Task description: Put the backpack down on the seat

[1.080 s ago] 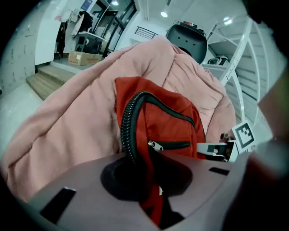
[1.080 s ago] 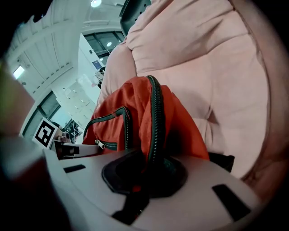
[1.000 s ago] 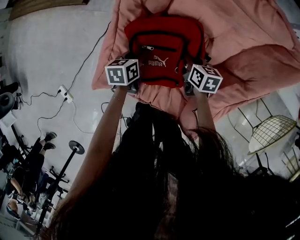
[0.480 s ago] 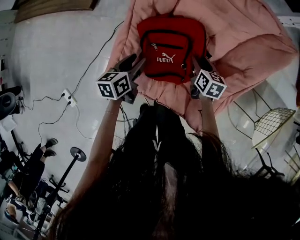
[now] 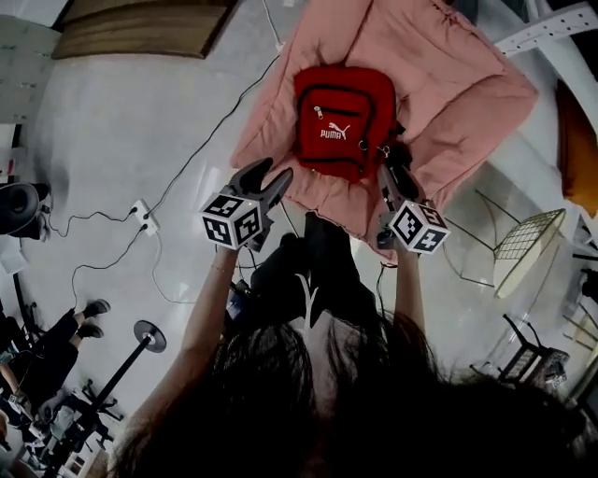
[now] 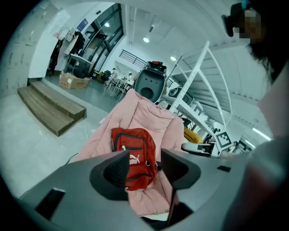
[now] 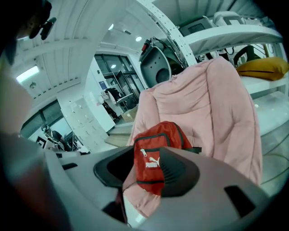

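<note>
The red backpack [image 5: 343, 121] with a white logo rests upright on the pink padded seat [image 5: 439, 84], free of both grippers. My left gripper [image 5: 264, 179] stands open just off the seat's front left edge, short of the bag. On the other side my right gripper [image 5: 392, 177] is open near the bag's lower right corner, nothing between its fingers. The left gripper view shows the backpack [image 6: 134, 155] on the seat [image 6: 149, 117] beyond the open left gripper [image 6: 144, 168]. In the right gripper view the backpack [image 7: 156, 155] sits ahead of the open right gripper [image 7: 146, 173].
A power strip [image 5: 142, 216] and cables lie on the pale floor at left. A wire-mesh chair [image 5: 525, 247] stands right of the seat. Wooden steps [image 5: 140, 28] lie at the back left. A stand base [image 5: 149, 334] and a person's legs [image 5: 65, 327] are at lower left.
Both grippers let go of the backpack, opened and drew back toward me. The backpack now sits on the seat by itself.
</note>
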